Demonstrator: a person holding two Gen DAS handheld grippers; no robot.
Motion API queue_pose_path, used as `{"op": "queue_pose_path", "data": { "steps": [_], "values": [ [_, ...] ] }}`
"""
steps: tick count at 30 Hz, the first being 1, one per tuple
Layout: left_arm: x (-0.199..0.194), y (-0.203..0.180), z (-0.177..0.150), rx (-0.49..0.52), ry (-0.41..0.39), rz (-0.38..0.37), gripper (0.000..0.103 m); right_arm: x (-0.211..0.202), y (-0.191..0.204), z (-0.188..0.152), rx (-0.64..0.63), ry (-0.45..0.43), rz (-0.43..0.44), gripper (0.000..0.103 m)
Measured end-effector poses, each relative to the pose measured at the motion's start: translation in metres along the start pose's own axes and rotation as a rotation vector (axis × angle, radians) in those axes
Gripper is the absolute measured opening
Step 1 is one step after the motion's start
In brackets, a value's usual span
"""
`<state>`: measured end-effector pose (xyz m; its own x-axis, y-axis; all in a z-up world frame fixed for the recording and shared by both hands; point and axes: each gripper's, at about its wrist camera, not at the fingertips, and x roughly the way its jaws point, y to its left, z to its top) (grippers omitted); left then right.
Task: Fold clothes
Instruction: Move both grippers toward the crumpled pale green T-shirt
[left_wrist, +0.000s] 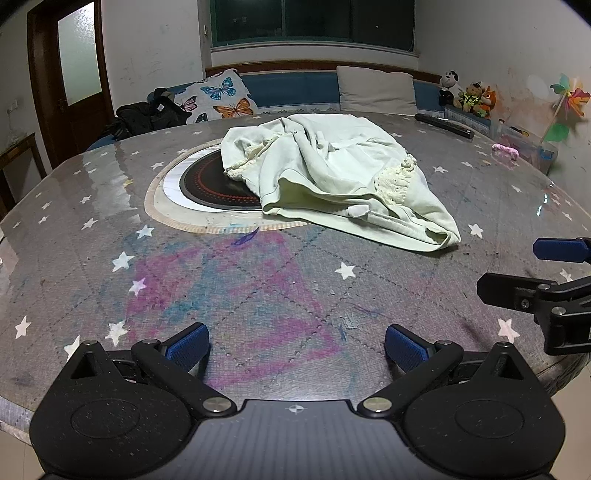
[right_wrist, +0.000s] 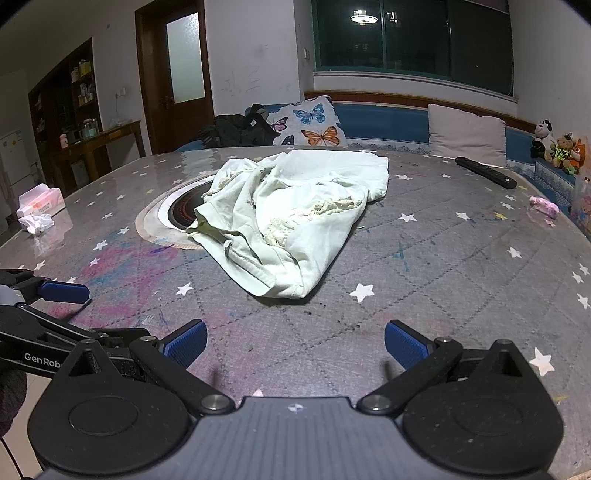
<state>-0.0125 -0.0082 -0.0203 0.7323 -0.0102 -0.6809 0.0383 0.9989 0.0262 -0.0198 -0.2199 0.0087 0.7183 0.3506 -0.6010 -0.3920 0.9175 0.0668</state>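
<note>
Left wrist view: pale green garment (left_wrist: 332, 177) crumpled in a heap on the desk (left_wrist: 92, 229), well ahead of the left claw (left_wrist: 297, 349) and a little to its right, lace trim (left_wrist: 397, 181) showing among the folds. Far-left part of the cloth draped over a round black hotplate (left_wrist: 214, 184) set in the desk. Left claw spread wide, blue pads (left_wrist: 188, 345) well apart, nothing between them, only stained star-print cover below. Right claw (left_wrist: 532, 269) at the right edge, seen side-on, also parted and empty.

Right wrist view: same garment (right_wrist: 291, 218) straight ahead of the right claw (right_wrist: 295, 345), its nearest hem apart from the fingertips (right_wrist: 404, 347). Right claw wide open, holding nothing. Black remote (right_wrist: 485, 172) far ahead to the right, pink wad (right_wrist: 543, 205) beyond it near the desk edge. Tissue box (right_wrist: 40, 201) far off to the left, crumpled tissue (right_wrist: 36, 223) just beside it.
</note>
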Motion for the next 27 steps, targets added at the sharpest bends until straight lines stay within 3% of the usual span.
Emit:
{"op": "queue_pose_path", "data": {
  "steps": [27],
  "values": [
    [0.007, 0.0027, 0.0053, -0.004, 0.01, -0.014, 0.103, 0.01, 0.003, 0.0059, -0.014, 0.023, 0.005, 0.103]
  ]
}}
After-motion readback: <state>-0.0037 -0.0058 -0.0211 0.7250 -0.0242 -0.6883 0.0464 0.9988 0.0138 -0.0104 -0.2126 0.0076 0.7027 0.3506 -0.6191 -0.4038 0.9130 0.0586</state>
